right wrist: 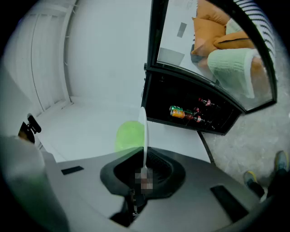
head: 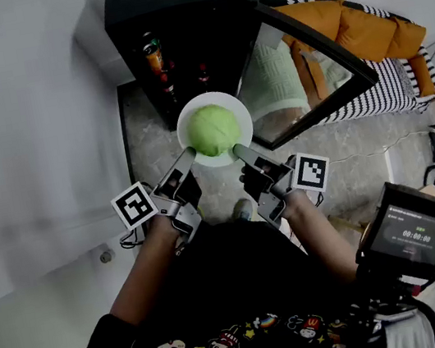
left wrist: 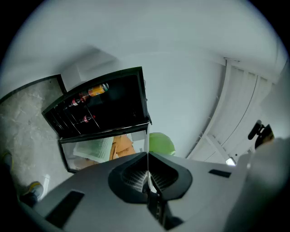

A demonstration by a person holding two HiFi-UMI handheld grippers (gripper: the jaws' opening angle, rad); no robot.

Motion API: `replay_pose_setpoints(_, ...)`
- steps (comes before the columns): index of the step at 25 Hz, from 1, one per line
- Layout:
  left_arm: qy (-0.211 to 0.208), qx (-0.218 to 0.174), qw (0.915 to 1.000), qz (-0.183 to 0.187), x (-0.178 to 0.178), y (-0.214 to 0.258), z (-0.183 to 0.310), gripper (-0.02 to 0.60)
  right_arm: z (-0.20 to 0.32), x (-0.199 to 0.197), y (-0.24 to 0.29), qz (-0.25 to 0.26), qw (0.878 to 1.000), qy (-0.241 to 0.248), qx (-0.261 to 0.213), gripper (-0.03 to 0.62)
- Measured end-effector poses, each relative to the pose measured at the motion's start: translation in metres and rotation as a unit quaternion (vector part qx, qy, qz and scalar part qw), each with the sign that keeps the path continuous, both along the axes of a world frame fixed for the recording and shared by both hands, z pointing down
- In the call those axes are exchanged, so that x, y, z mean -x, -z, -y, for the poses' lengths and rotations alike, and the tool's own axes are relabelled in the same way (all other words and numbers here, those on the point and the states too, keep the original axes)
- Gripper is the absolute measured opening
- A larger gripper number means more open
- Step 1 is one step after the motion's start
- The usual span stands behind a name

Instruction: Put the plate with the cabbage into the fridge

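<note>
A white plate (head: 237, 117) carries a green cabbage (head: 213, 129) and hangs in the air before the open black fridge (head: 175, 26). My left gripper (head: 188, 155) is shut on the plate's near-left rim, my right gripper (head: 238, 151) on its near-right rim. In the left gripper view the plate (left wrist: 148, 144) shows edge-on between the jaws, with the cabbage (left wrist: 161, 143) just to its right. The right gripper view shows the plate's rim (right wrist: 143, 136) clamped edge-on and the cabbage (right wrist: 129, 135) to its left.
The fridge's glass door (head: 310, 61) stands swung open to the right. Bottles and a can (head: 152, 55) lie on the fridge's shelves. An orange jacket (head: 362, 27) lies on a striped seat at the right. The person's shoe (head: 242, 209) rests on the stone floor.
</note>
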State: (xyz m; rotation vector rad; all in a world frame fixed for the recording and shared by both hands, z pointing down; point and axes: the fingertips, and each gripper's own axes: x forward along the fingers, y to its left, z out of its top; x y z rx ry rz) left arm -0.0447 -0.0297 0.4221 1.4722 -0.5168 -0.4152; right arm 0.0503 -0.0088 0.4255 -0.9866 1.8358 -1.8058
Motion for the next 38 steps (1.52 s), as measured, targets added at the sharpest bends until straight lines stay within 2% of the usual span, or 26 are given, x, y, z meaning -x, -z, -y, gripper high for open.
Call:
replay_pose_setpoints(9,-0.004,0.012,0.9999,0.003,0.0006,-0.0037,-0.0001,0.011,0.0021,-0.0001,-0.0026,-0.006,1.000,0.003,-0.003,0.023)
replay_pose_setpoints(23,-0.008,0.004,0.9999,0.013,-0.0004,-0.0061,0.0015,0.011,0.0029,-0.0005,-0.0021,-0.009,1.000,-0.006,0.000,0.023)
replay_pose_setpoints(31,0.005,-0.007,0.9999,0.009,0.0021,-0.0023,0.0026,0.011,0.0054,0.0041,0.0013,-0.002,1.000,0.004,-0.004,0.023)
replay_pose_setpoints(38,0.016,-0.001,0.9998,0.011,0.0045,-0.0034,-0.0021,0.011,0.0031,0.0043,-0.0012,-0.007,1.000,0.019,-0.004,0.023)
